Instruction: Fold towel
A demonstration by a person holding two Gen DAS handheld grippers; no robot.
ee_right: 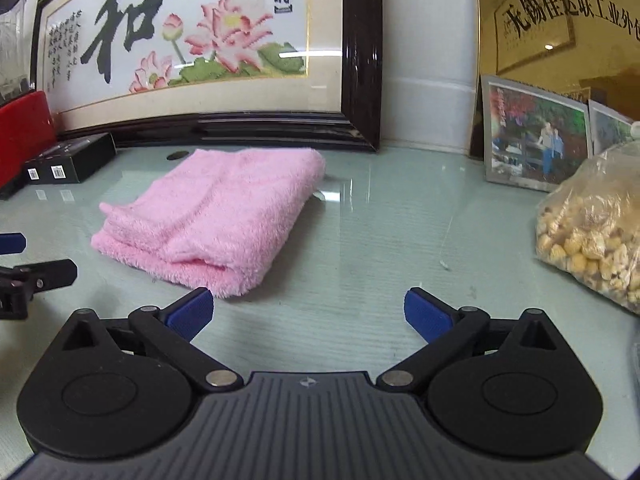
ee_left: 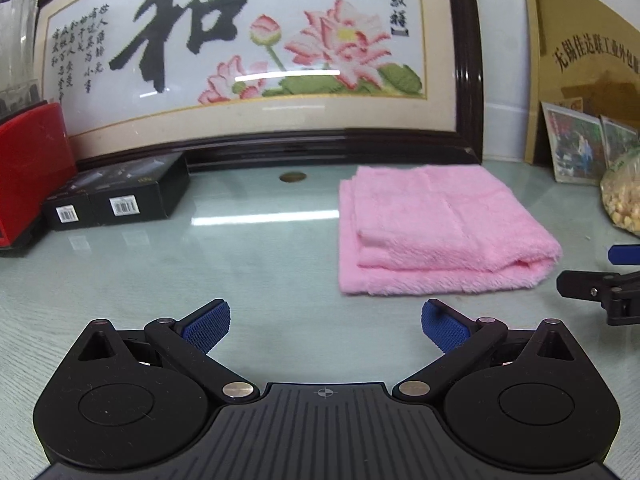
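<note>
Lying folded — fluffy pink towel (ee_left: 440, 236) on smooth glass tabletop (ee_left: 260, 264).

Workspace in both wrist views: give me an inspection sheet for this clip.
Surface: glass-topped table, glossy, showing light reflections.
Job's things: pink towel, folded into layers, lying flat, touched by neither tool.
Clutter: black boxes and red case at left; bag of yellowish pieces at right.
Grippers: left tool open, empty; right tool open, empty.
Cables: nothing seen.
Surroundings: framed lotus embroidery, framed photos, gold plaque leaning at the back.
</note>
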